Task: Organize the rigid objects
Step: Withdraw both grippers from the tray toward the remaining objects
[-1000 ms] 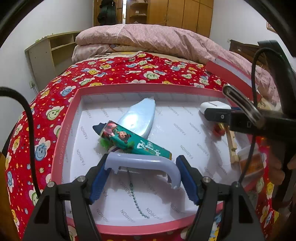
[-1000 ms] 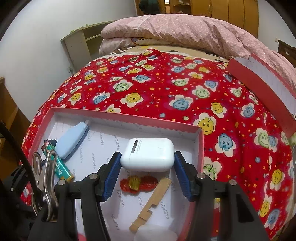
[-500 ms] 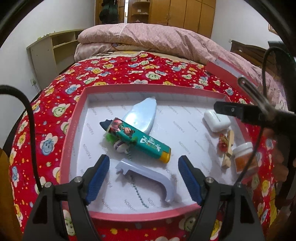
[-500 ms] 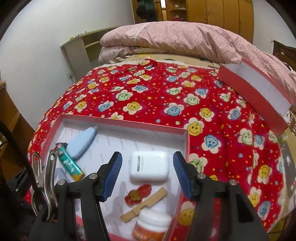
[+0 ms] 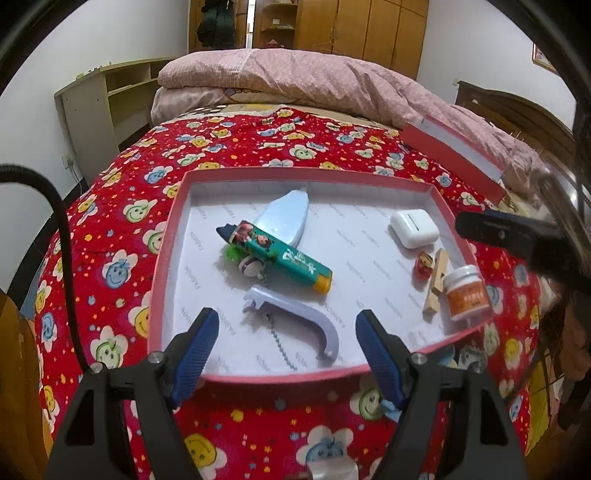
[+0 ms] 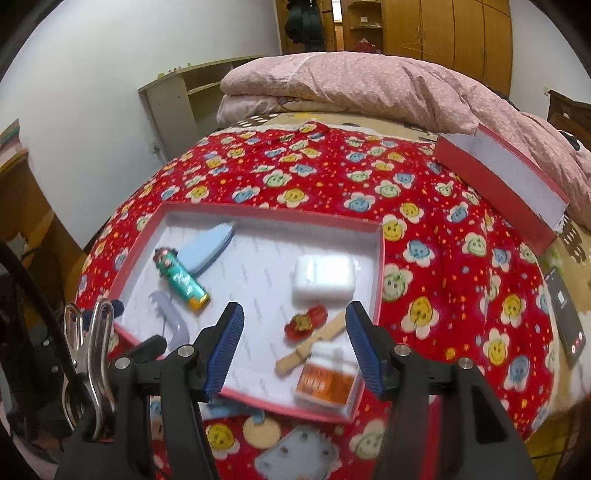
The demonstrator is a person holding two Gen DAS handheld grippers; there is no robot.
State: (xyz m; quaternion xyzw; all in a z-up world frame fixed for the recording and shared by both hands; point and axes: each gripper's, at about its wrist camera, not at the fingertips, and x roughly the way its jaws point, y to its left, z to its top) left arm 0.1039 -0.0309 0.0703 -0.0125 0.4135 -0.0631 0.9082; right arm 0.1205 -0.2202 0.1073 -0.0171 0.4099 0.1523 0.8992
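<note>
1. Left hand-held gripper (image 5: 284,347) and right hand-held gripper (image 6: 293,345) both spread, empty, at the box (image 5: 166,258) near edge.
2. Curved handle (image 5: 295,314) inside, near edge: probably light, stiff plastic; grip mid-arch.

Lighter (image 5: 282,257) and earbud case (image 5: 414,228) in tray (image 5: 166,258) (on bed (image 5: 258,147))

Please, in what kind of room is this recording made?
Most likely a bedroom in a home: the pink box lies on a bed with a red flowered cover, a folded pink quilt behind, and wooden wardrobes along the wall.
</note>
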